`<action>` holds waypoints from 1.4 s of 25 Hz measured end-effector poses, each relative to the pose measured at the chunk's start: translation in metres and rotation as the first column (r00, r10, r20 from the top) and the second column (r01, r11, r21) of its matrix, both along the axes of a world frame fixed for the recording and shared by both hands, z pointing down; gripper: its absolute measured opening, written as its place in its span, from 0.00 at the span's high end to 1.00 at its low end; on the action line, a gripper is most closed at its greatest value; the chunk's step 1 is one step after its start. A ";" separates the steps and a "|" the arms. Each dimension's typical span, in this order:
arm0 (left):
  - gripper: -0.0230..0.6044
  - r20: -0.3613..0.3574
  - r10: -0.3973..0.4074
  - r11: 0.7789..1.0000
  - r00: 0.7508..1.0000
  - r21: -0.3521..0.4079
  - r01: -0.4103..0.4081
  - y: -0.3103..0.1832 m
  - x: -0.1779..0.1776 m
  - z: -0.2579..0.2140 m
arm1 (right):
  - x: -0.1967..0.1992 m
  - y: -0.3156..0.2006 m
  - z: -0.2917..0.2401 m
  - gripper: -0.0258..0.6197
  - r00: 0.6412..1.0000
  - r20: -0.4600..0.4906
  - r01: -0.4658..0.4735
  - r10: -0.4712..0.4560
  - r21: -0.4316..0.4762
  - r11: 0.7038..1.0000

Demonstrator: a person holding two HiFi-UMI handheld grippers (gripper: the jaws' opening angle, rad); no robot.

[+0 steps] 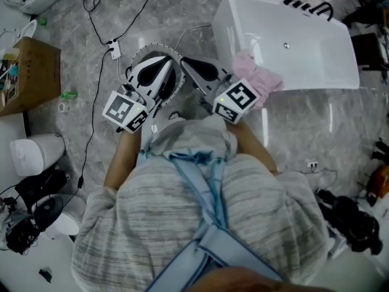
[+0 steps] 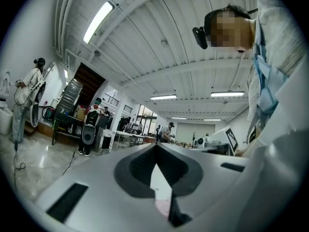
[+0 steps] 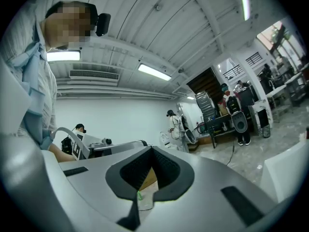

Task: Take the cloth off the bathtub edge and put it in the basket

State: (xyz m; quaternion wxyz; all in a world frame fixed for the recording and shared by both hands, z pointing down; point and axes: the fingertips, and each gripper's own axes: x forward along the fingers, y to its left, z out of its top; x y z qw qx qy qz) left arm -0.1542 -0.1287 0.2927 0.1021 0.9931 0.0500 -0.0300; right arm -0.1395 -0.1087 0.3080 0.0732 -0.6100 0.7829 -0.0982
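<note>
A pink cloth lies crumpled over the near left edge of the white bathtub. On the floor left of the tub stands a round basket with a dotted white rim. My left gripper hangs over the basket, shut and empty. My right gripper is beside it, between basket and cloth, also shut with nothing held. In the left gripper view the left gripper has its jaws meeting at the tips. The right gripper view shows the right gripper closed the same way.
An open cardboard box stands at the left. Cables run across the grey marble floor. A white bin and black gear sit at lower left, more black gear at lower right. A black faucet tops the tub's far end.
</note>
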 end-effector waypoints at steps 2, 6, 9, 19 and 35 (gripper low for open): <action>0.96 0.008 0.020 1.000 1.000 0.003 -0.020 0.014 0.027 0.003 | 0.027 0.015 0.003 0.96 1.000 -0.008 -0.013 0.013 -0.014 1.000; 0.96 0.012 0.050 0.999 0.999 -0.021 -0.050 0.046 0.091 0.000 | 0.088 0.047 0.007 0.96 0.999 -0.019 -0.028 0.027 -0.041 0.999; 0.96 0.020 0.075 0.997 0.997 -0.027 -0.074 0.069 0.129 0.003 | 0.131 0.069 0.007 0.96 0.998 -0.005 -0.055 0.055 -0.041 0.998; 0.96 0.051 0.188 0.982 0.981 -0.008 -0.188 0.145 0.227 0.017 | 0.245 0.146 0.008 0.96 0.985 0.031 -0.168 0.169 -0.038 0.985; 0.96 0.059 0.210 0.977 0.976 0.026 -0.212 0.242 0.335 0.022 | 0.372 0.269 0.020 0.96 0.973 -0.018 -0.230 0.230 -0.047 0.972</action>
